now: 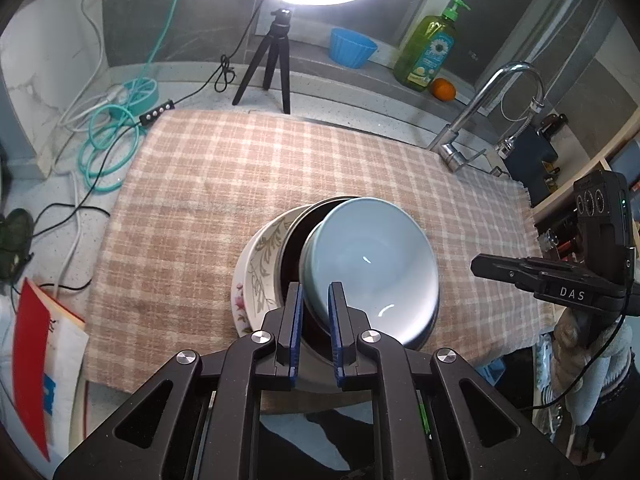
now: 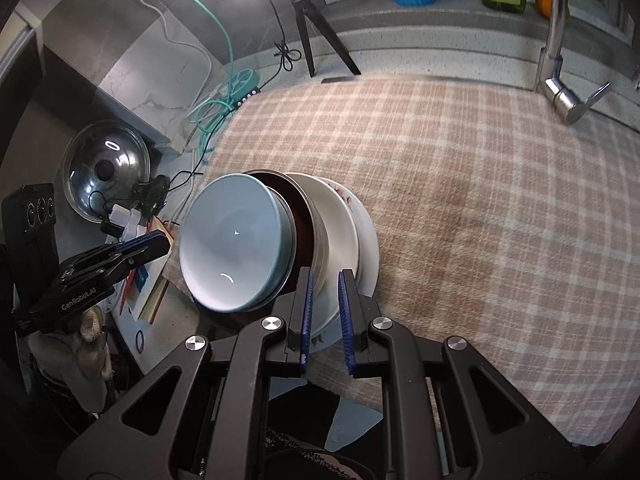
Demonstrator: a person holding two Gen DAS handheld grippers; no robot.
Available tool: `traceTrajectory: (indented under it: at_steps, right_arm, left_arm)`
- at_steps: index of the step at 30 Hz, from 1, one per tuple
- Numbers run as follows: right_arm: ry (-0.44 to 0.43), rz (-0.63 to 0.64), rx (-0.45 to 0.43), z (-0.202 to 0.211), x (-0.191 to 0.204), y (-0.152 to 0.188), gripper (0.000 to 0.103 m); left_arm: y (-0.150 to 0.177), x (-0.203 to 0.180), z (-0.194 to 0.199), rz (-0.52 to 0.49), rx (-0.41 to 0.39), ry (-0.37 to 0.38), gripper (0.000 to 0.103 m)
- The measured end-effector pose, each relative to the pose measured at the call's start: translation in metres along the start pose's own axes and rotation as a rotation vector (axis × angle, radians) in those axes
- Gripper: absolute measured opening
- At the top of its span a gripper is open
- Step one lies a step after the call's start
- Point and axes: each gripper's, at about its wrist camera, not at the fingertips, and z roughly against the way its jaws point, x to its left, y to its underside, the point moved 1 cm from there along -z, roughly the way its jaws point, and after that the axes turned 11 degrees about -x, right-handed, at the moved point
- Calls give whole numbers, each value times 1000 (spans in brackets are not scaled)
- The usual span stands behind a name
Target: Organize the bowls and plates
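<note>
A stack of dishes sits at the near edge of the checked cloth (image 1: 240,184). A light blue bowl (image 1: 372,264) lies on top, inside a dark metal bowl (image 1: 294,240), over a white floral plate (image 1: 256,272). My left gripper (image 1: 316,292) is shut on the near rims of the blue and dark bowls. In the right wrist view the blue bowl (image 2: 236,240) tilts left in the dark bowl (image 2: 298,220), over a white bowl (image 2: 336,232) and the floral plate (image 2: 368,240). My right gripper (image 2: 324,280) is shut on the white bowl's rim.
A tripod (image 1: 272,64) with a ring light stands at the back. Cables (image 1: 112,136) lie at the left, a red book (image 1: 36,352) at the near left. A blue cup (image 1: 352,46), soap bottle (image 1: 430,48), orange (image 1: 443,89) and tap (image 1: 480,112) stand behind. A pot lid (image 2: 106,172) lies left.
</note>
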Motion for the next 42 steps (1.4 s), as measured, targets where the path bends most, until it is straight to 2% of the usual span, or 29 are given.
traceTrajectory:
  at_steps: [4, 6, 9, 10, 12, 14, 17, 19, 21, 42]
  right_arm:
    - [19, 37, -50, 19, 6, 4, 14]
    - [30, 57, -73, 28, 9, 7, 14]
    - [54, 93, -115, 43, 16, 11, 14]
    - [63, 110, -129, 47, 20, 12, 17]
    - [86, 151, -168, 58, 27, 14, 34]
    - [85, 168, -203, 67, 32, 14, 68]
    - [91, 205, -256, 80, 42, 17, 90]
    - [99, 230, -278, 85, 48, 20, 92]
    - [118, 239, -288, 87, 50, 23, 92]
    - [114, 252, -316, 92, 51, 16, 93]
  left_arm:
    - [3, -11, 13, -26, -33, -13, 12]
    - [5, -15, 19, -43, -54, -28, 22]
    - [6, -21, 30, -59, -86, -38, 25]
    - [6, -23, 34, -68, -99, -46, 27]
    - [7, -28, 43, -85, -132, -63, 46]
    - [7, -31, 51, -98, -161, -74, 55]
    - [9, -36, 61, -121, -202, -107, 77]
    - [11, -41, 69, -141, -243, -144, 78]
    - [12, -46, 73, -161, -264, -170, 83]
    - [6, -59, 77, -166, -294, -168, 84]
